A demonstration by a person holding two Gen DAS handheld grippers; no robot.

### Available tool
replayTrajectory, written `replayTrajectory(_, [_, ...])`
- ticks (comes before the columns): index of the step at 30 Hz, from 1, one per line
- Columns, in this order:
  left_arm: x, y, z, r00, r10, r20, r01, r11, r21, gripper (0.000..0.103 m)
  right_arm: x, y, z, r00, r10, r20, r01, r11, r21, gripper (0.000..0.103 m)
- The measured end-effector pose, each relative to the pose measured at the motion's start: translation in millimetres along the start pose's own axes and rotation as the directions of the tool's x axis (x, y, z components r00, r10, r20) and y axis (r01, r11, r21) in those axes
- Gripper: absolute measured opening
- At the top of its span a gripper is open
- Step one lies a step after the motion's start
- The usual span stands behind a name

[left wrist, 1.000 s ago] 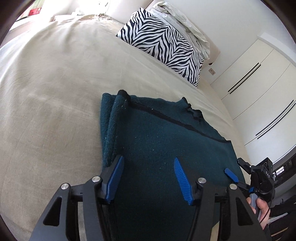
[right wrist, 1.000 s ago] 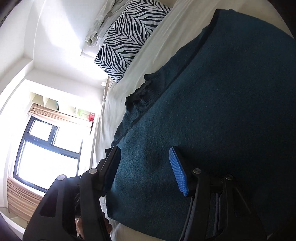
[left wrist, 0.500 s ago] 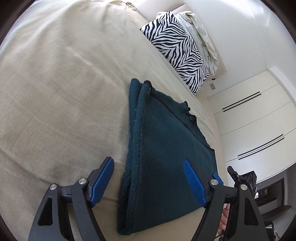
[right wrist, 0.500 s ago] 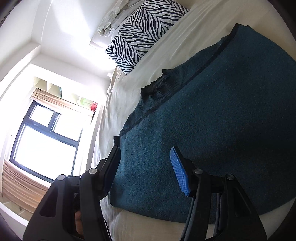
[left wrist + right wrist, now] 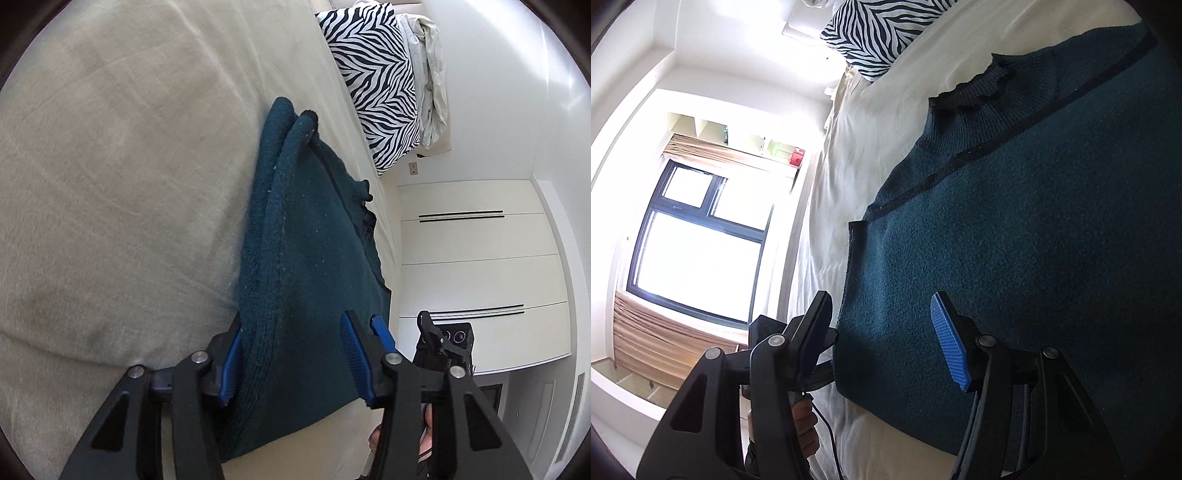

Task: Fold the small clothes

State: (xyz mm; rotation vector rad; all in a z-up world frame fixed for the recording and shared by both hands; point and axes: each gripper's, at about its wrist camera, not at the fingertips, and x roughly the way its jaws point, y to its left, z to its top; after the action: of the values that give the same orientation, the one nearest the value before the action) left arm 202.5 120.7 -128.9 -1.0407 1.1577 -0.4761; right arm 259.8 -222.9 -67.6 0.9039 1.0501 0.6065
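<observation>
Both claws are held wide open: the left claw (image 5: 291,354) straddles the folded edge of a teal sweater (image 5: 310,258), the right claw (image 5: 886,339) its opposite side; the sweater is laid on a beige bed (image 5: 110,184) near a zebra pillow (image 5: 376,81)

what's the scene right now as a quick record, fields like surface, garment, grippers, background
surface: bed with beige cover
garment: dark teal sweater, folded, flat on the bed
left gripper: open, jaws either side of the sweater's folded edge
right gripper: open, over the sweater's near corner
pillow: zebra print, at the bed's head
background: white wardrobe; bright window
</observation>
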Motion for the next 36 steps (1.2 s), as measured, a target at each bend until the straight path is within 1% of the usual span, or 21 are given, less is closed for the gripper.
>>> replayTrajectory(1, [0.1, 2.7, 0.8, 1.000, -0.001, -0.004, 0.001, 1.000, -0.006, 0.038, 6.7, 2.7, 1.3, 1.000, 0.007, -0.014, -0.007, 1.000, -0.001, 0.056])
replayTrajectory(3, [-0.3, 7.3, 0.7, 1.000, 0.003, -0.003, -0.003, 1.000, -0.013, 0.022, 20.1, 8.6, 3.1, 0.999, 0.010, -0.042, -0.010, 1.000, -0.012, 0.055])
replayTrajectory(5, [-1.8, 12.8, -0.1, 1.000, -0.004, 0.005, 0.004, 1.000, -0.029, 0.016, 34.4, 8.4, 5.1, 0.998, -0.005, -0.069, 0.005, 1.000, -0.011, 0.055])
replayTrajectory(7, [-3.6, 16.3, -1.2, 1.000, -0.021, 0.014, 0.022, 0.999, -0.041, 0.015, 48.1, 0.0, 6.8, 0.994, -0.061, -0.093, 0.062, 0.998, 0.013, 0.054])
replayTrajectory(10, [-3.9, 11.7, -2.4, 1.000, -0.014, 0.022, 0.015, 1.000, -0.024, 0.014, 53.3, -8.2, 7.1, 0.996, -0.045, -0.075, 0.047, 0.999, 0.016, 0.053])
replayTrajectory(15, [-2.6, -8.9, -3.2, 0.999, -0.013, 0.030, 0.012, 1.000, 0.028, 0.013, 57.6, -4.2, 4.1, 0.996, -0.074, -0.057, 0.072, 0.997, -0.029, 0.052])
replayTrajectory(18, [-1.9, -28.5, -5.0, 0.999, -0.015, 0.035, 0.013, 0.998, 0.055, 0.013, 54.9, -8.9, 7.3, 0.997, -0.043, -0.062, 0.042, 0.999, -0.005, 0.052])
replayTrajectory(21, [0.2, -57.6, -8.4, 0.999, -0.014, 0.035, 0.010, 0.995, 0.103, 0.013, 46.2, -15.2, 13.8, 0.997, 0.017, -0.073, -0.012, 0.998, 0.061, 0.053])
replayTrajectory(23, [6.5, -80.0, -10.2, 0.999, -0.019, 0.030, 0.015, 0.990, 0.139, 0.013, 33.4, -20.9, 19.3, 0.996, 0.071, -0.061, -0.065, 0.992, 0.108, 0.054])
replayTrajectory(27, [37.0, -125.5, -23.1, 1.000, -0.031, -0.003, 0.030, 0.975, 0.221, 0.013, -5.7, -36.3, 33.0, 0.986, 0.167, -0.001, -0.164, 0.973, 0.164, 0.055])
replayTrajectory(29, [62.5, -145.0, -32.3, 0.999, -0.031, -0.032, 0.038, 0.965, 0.261, 0.013, -30.7, -47.2, 40.8, 0.980, 0.195, 0.044, -0.199, 0.962, 0.184, 0.064])
replayTrajectory(30, [77.5, -152.0, -37.7, 0.998, -0.031, -0.052, 0.044, 0.961, 0.272, 0.013, -42.6, -53.0, 44.5, 0.978, 0.201, 0.065, -0.209, 0.959, 0.191, 0.066])
replayTrajectory(31, [93.7, -157.3, -43.2, 0.997, -0.035, -0.074, 0.054, 0.960, 0.276, 0.013, -53.0, -59.3, 48.3, 0.975, 0.208, 0.081, -0.220, 0.955, 0.200, 0.068])
replayTrajectory(33, [126.7, -162.5, -53.9, 0.993, -0.040, -0.115, 0.070, 0.959, 0.276, 0.013, -70.8, -73.5, 55.4, 0.969, 0.223, 0.104, -0.241, 0.945, 0.223, 0.069])
replayTrajectory(35, [159.9, -161.8, -65.9, 0.988, -0.018, -0.155, 0.060, 0.961, 0.271, 0.013, -81.4, -86.4, 58.6, 0.967, 0.224, 0.125, -0.248, 0.938, 0.241, 0.069])
replayTrajectory(36, [174.6, -161.7, -72.6, 0.985, 0.002, -0.172, 0.048, 0.957, 0.285, 0.013, -85.9, -93.8, 60.7, 0.968, 0.216, 0.129, -0.243, 0.938, 0.249, 0.070])
